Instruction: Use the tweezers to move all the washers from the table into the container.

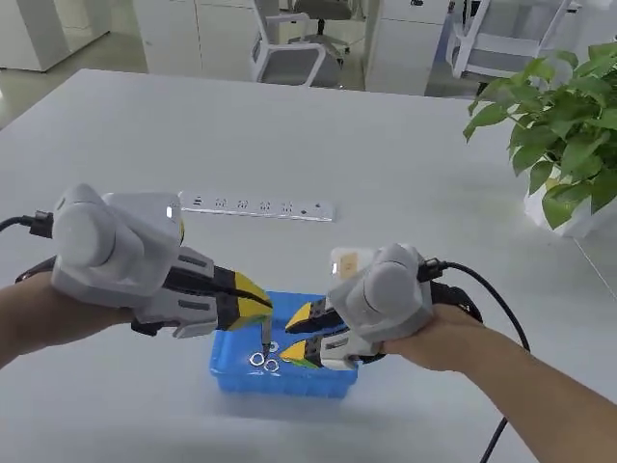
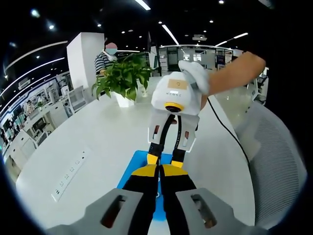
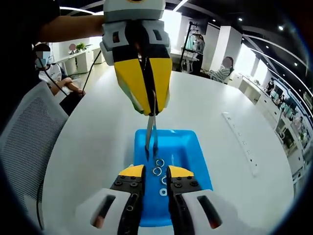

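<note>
Head view: the left gripper clamps the tweezers, tips down in the blue container beside the washers — probably light, hard and slick, best pinched across the rim. Left gripper view: jaws pressed together. Right gripper view: the right gripper gapes, empty.

no writing is legible; the tan label on the right gripper looks too blurred

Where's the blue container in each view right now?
Head view: blue container at bottom centre.
Left gripper view: lower centre, partly behind the jaws.
Right gripper view: centre, just beyond the jaws.
Shared landmark: the white power strip.
</note>
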`<action>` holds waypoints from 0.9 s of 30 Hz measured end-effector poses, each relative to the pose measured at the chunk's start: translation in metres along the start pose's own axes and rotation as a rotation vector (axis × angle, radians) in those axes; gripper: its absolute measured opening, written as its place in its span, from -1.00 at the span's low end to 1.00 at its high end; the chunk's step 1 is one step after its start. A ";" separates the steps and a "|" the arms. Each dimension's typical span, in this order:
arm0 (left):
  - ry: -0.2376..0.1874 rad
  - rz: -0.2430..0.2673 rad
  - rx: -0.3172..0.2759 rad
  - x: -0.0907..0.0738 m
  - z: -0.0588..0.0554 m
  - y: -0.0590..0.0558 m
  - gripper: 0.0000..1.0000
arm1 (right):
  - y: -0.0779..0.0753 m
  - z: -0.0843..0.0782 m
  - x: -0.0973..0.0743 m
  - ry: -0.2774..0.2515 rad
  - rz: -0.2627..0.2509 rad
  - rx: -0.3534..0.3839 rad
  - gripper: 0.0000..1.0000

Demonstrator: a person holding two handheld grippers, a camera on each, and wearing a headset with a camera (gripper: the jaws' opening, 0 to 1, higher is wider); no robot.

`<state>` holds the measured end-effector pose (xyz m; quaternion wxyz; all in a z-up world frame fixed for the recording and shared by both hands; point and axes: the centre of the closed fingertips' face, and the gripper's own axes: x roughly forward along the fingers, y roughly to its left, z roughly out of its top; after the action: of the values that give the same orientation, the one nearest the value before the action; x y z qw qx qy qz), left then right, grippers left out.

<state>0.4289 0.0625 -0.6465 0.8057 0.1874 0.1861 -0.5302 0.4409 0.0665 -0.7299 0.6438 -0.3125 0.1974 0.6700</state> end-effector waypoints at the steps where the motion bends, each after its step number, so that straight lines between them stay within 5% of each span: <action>1: -0.002 -0.001 0.002 -0.001 0.002 -0.001 -0.90 | 0.001 0.001 -0.002 -0.002 -0.004 0.002 -0.65; 14: -0.010 -0.048 0.032 -0.006 0.017 -0.027 -0.90 | 0.021 0.014 -0.023 -0.060 -0.028 0.006 -0.63; 27: -0.010 -0.095 0.060 -0.010 0.023 -0.052 -0.90 | 0.049 0.025 -0.025 -0.087 -0.007 -0.003 -0.62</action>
<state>0.3799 0.0395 -0.6269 0.7746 0.1998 0.1750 -0.5740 0.3877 0.0604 -0.7017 0.6536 -0.2846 0.1671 0.6811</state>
